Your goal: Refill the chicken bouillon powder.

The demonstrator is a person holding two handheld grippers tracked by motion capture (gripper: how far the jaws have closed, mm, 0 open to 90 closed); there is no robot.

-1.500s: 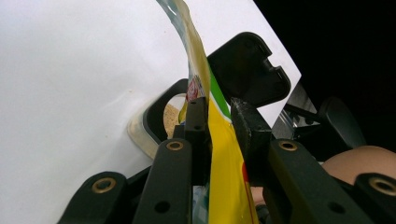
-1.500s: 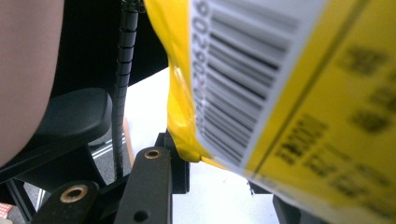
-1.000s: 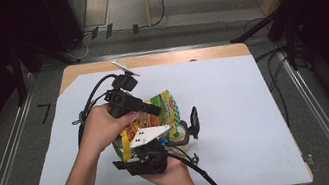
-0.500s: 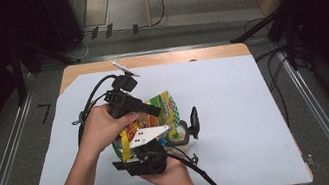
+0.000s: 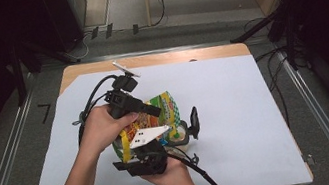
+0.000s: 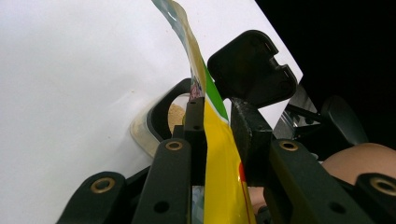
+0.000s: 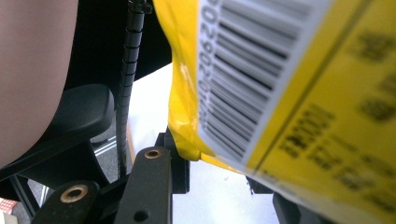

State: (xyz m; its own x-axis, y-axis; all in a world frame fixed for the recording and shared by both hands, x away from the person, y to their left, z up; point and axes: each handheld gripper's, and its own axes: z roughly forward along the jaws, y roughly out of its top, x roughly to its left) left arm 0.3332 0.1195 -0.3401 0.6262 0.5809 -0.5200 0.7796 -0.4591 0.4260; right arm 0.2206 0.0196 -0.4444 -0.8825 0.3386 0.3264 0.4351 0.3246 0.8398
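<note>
Between both sets of fingers, snack bag (image 5: 149, 120) clamped: left gripper (image 6: 217, 126) pinches one edge, right gripper (image 7: 187, 156) the opposite corner, probably for tearing open.

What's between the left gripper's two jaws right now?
The yellow snack bag's edge, pinched between the left gripper's jaws in the left gripper view.

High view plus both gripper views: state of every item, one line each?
Yellow printed plastic snack packet: lifted off the table, pinched from two sides.
Left gripper: jaws shut on the packet's edge.
Right gripper: jaws shut on the packet's barcode corner.
White paper sheet: lying flat on the table.
</note>
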